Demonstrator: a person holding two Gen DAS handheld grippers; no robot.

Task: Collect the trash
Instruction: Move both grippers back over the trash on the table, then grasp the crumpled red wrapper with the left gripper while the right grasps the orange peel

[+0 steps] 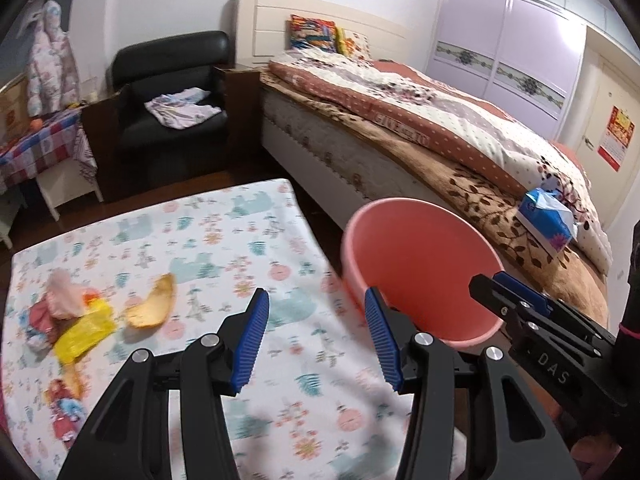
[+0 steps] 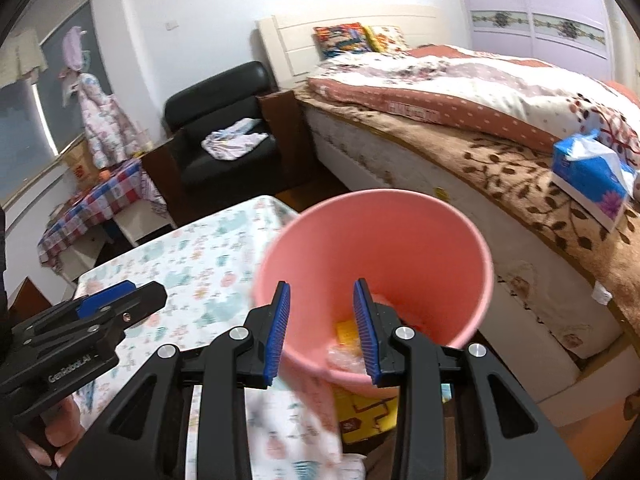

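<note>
Pink bin [image 2: 376, 264] waiting at two o'clock, the empty, parted left tool [image 1: 316, 336] is best swinging to the peel [image 1: 154, 300] at ten o'clock.

Both views are evenly and fairly brightly lit by indoor light, with pale glare on the glossy wardrobe doors [image 1: 504, 28] and the white wall, while the window [image 2: 24, 136] at the left of the right view looks dim and grey. The fisheye lens bends the bed [image 1: 420, 128] and walls into curves and leaves black corners. Motion blur smears the pink bucket [image 2: 384, 248], the patterned desk [image 1: 224, 240] and the scraps on it, whereas each view's own claw stays sharp and casts soft shadows below.
</note>
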